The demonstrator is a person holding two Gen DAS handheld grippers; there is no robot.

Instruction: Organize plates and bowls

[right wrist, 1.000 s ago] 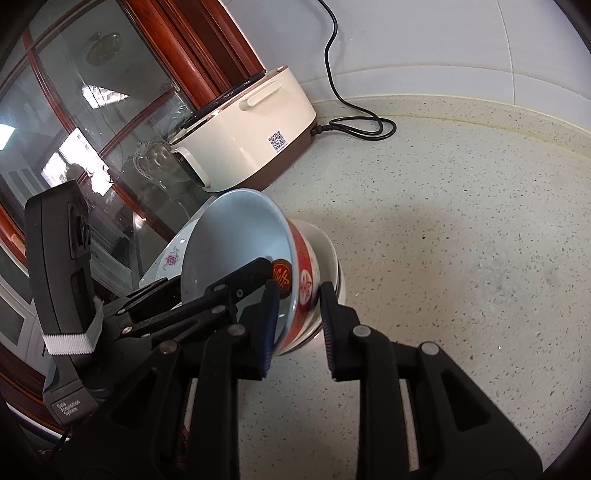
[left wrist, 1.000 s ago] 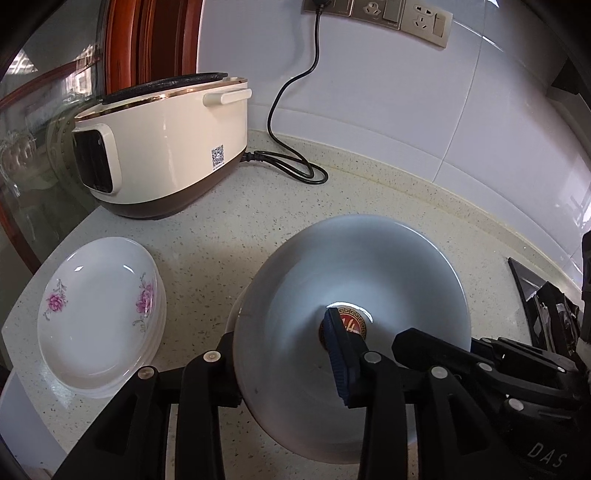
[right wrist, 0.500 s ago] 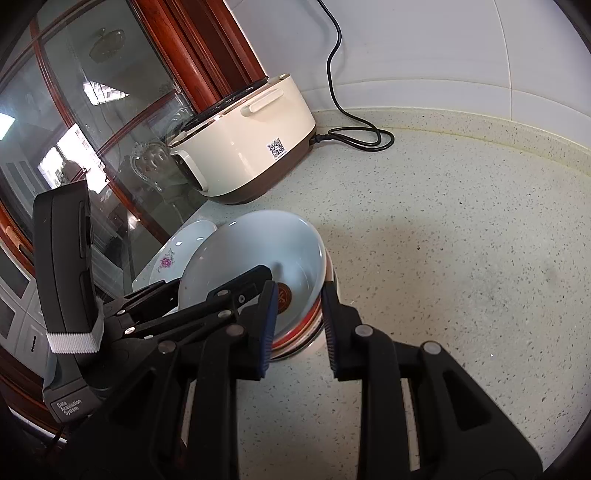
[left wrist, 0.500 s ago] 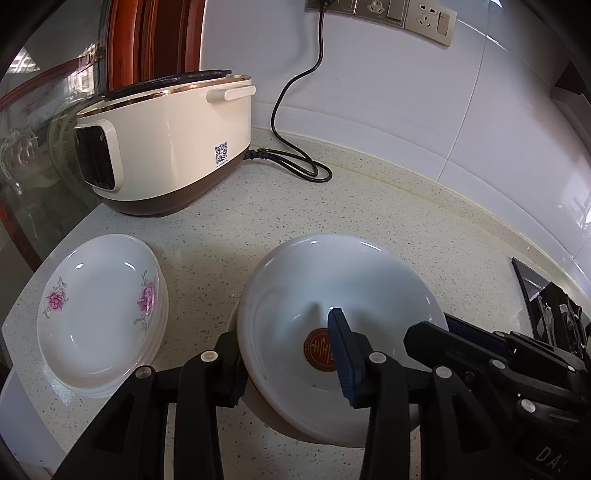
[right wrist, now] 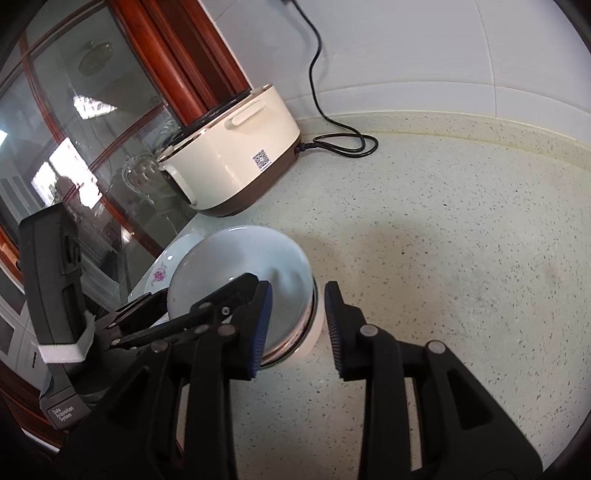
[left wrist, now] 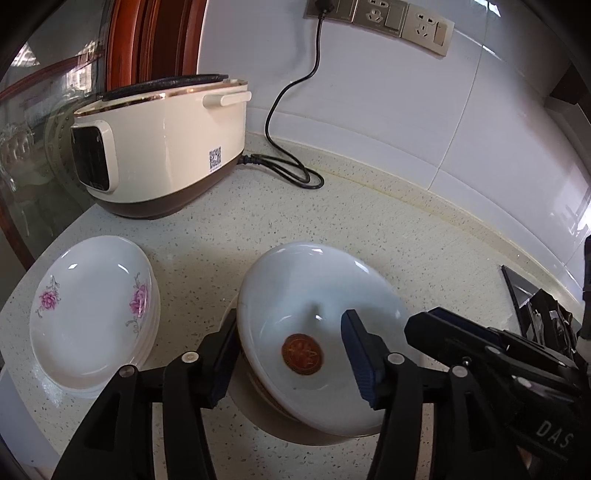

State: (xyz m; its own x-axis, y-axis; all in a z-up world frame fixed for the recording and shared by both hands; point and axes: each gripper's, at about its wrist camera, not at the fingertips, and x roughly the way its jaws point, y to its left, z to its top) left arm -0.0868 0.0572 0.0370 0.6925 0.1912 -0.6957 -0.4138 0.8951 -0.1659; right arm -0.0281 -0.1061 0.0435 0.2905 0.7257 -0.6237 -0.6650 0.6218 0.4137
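A white bowl (left wrist: pixel 317 295) with a red emblem on its bottom rests level, nested in a cream bowl (left wrist: pixel 255 410) on the counter. My left gripper (left wrist: pixel 291 356) straddles its near left rim, one pad outside and one over the inside, and its jaws are opening with neither pad pressing. My right gripper (right wrist: pixel 296 326) straddles the right rim of the same bowl (right wrist: pixel 243 258). Its jaws are opening too, and a gap shows beside the outer pad. A stack of white plates (left wrist: pixel 92 314) with pink flowers lies to the left.
A cream electric cooker (left wrist: pixel 159 147) stands at the back left, its black cord (left wrist: pixel 291 173) looped on the counter below wall sockets (left wrist: pixel 391 18). A glass cabinet door (right wrist: pixel 74 147) borders the left side. A black hob corner (left wrist: pixel 532 310) shows at right. Speckled counter (right wrist: pixel 461 258) stretches rightward.
The bowl, held tilted up a second ago, came down and now sits level in the lower bowl. Both grippers' jaws have widened off its rim.
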